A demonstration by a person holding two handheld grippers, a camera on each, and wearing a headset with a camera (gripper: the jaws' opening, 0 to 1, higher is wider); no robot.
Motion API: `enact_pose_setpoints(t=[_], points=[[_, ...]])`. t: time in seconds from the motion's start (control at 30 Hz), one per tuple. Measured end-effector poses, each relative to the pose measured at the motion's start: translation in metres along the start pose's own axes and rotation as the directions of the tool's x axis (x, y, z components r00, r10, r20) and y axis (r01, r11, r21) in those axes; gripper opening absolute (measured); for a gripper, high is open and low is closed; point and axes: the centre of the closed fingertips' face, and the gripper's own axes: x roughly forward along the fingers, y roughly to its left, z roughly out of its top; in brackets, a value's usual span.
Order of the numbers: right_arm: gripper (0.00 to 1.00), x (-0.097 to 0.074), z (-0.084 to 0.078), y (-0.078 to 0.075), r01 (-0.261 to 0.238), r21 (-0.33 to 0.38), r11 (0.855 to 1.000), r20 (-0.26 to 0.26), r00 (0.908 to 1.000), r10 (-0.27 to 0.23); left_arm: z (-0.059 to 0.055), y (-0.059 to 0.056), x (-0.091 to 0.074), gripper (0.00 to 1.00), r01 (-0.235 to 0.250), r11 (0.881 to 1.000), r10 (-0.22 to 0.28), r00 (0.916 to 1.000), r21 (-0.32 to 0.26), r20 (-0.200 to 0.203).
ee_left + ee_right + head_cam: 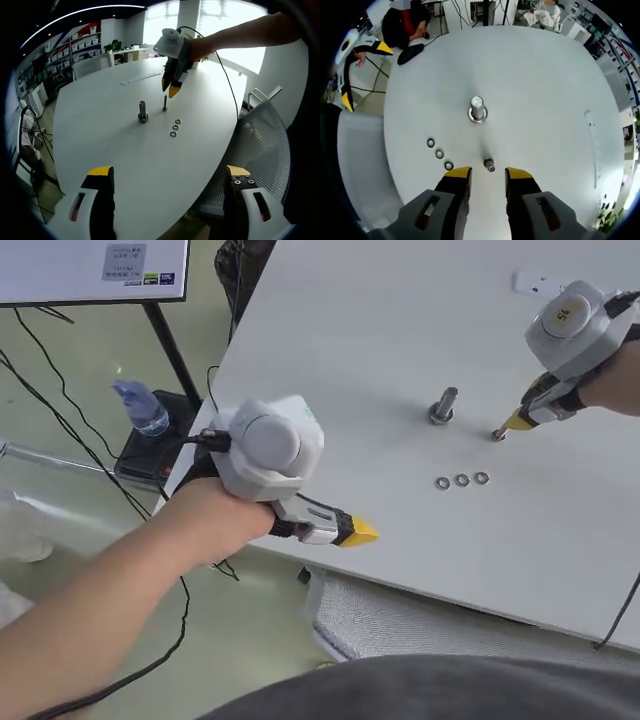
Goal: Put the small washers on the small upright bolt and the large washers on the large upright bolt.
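The left gripper hangs closest, over the table's near edge, and its own view shows its claw spread wide with nothing in it.

In the head view, three washers lie flat on the table in a short row, close together. The small bolt stands upright at about 1 o'clock from them. The large bolt stands upright at about 11 o'clock from them, on a wider base. The bolts are near each other but apart.

The right gripper comes in from 2 o'clock of the small bolt, its tips just beside it. In its own view the claw is narrow and grips nothing. The small bolt sits just beyond the gap, the large bolt at 12 o'clock and the washers at 10 o'clock.

Off the table, a plastic bottle stands at 9 o'clock and a mesh chair sits under the near edge.
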Motion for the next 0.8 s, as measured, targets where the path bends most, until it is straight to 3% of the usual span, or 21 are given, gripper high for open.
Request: enact_pose_setpoints(t=[0.3,0.8], points=[[0.28,-0.010,-0.001,0.008,-0.008,-0.006,1.000,0.016,0.9998,0.008,0.002,-0.002,-0.001,0.89,-0.001,1.000,0.002,1.0000,0.011,-0.009],[0.29,-0.003,-0.016,0.040,-0.049,0.004,0.999,0.024,0.9985,0.049,0.003,-0.007,0.002,0.87,0.008,1.000,-0.008,0.9998,0.019,-0.018]])
